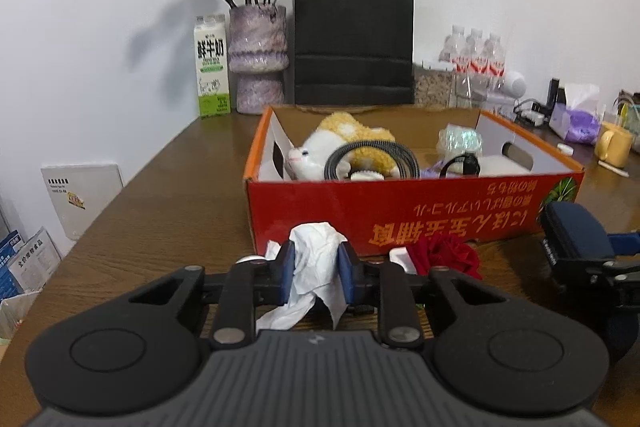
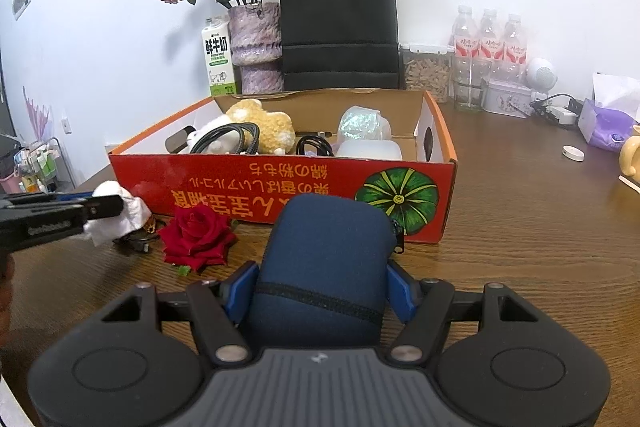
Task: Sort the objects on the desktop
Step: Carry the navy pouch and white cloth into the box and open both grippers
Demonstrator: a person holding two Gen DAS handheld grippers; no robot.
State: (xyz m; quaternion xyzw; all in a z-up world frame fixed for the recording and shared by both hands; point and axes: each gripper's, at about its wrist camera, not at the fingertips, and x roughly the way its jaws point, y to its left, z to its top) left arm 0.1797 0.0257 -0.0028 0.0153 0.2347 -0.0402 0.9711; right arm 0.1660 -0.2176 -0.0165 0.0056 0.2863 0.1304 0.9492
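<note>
While left hand-held gripper [image 1: 316, 277] pinches tissue [image 1: 316, 267], right hand-held gripper [image 2: 322, 287] clamps blue pouch [image 2: 324, 259]

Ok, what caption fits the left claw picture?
Left claw pinches a crumpled white tissue before the red box.

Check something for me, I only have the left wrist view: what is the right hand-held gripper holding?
Observer: The right hand-held gripper is clamped on a dark blue zip pouch, in front of the red box.
Operator: Anything printed on the box near it?
Observer: A green pumpkin picture, just behind the pouch.
Operator: Is the left hand-held gripper visible from that side?
Observer: Yes, the left hand-held gripper comes in from the left edge, pinching the white tissue.
Operator: What's under the tissue?
Observer: Something dark lies there, beside the red rose; I can't identify it.
</note>
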